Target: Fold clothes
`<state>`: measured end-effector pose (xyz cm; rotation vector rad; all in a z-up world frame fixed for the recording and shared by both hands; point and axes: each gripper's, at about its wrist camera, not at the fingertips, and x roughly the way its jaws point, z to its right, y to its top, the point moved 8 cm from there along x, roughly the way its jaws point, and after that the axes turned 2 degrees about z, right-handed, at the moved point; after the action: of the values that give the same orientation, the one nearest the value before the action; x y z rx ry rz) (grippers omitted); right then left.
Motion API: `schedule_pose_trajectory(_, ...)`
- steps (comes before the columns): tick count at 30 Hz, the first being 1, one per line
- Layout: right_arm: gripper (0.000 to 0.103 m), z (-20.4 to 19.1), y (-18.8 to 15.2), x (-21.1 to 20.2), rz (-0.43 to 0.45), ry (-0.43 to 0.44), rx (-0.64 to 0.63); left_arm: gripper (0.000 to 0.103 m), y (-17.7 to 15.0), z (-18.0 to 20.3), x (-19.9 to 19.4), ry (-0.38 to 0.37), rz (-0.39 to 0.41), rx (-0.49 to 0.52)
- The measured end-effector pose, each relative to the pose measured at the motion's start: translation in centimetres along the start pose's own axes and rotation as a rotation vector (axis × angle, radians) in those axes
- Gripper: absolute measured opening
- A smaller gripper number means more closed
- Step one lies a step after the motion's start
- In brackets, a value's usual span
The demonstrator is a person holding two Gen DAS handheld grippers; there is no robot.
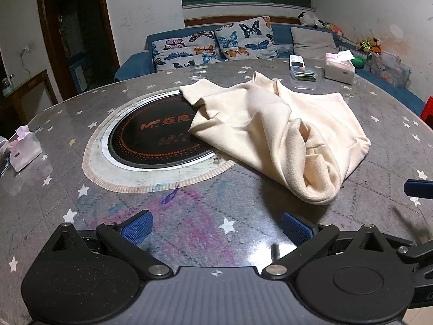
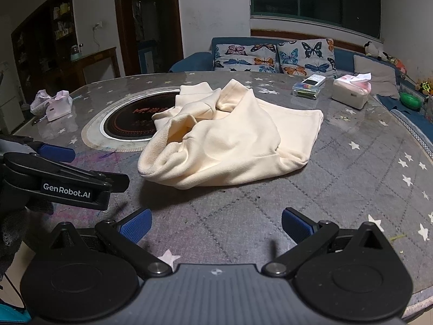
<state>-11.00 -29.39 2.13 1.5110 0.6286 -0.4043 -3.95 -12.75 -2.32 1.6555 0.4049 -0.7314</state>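
A cream fleece garment (image 1: 273,132) lies crumpled on the round grey star-patterned table (image 1: 189,216), partly over the black hotplate (image 1: 157,138). In the right wrist view the garment (image 2: 230,140) lies straight ahead, its rolled hem opening facing me. My left gripper (image 1: 216,227) is open and empty, low over the table, short of the garment's near edge. My right gripper (image 2: 215,224) is open and empty, in front of the garment. The left gripper's body (image 2: 62,181) shows at the left of the right wrist view.
A tissue box (image 2: 350,92) and a clear plastic box (image 2: 307,88) with a remote sit at the far right of the table. Pink bags (image 2: 54,104) sit at the far left. A blue sofa with butterfly cushions (image 2: 273,57) stands behind the table.
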Motion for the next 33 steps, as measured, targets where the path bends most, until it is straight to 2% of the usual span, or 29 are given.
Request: schedule_pose_trajectory(33,0.103,0.1,0.9,1.1,-0.006,0.006,0.002,0.103,1.0,0.2,0.9,-0.007,-0.011,0.006)
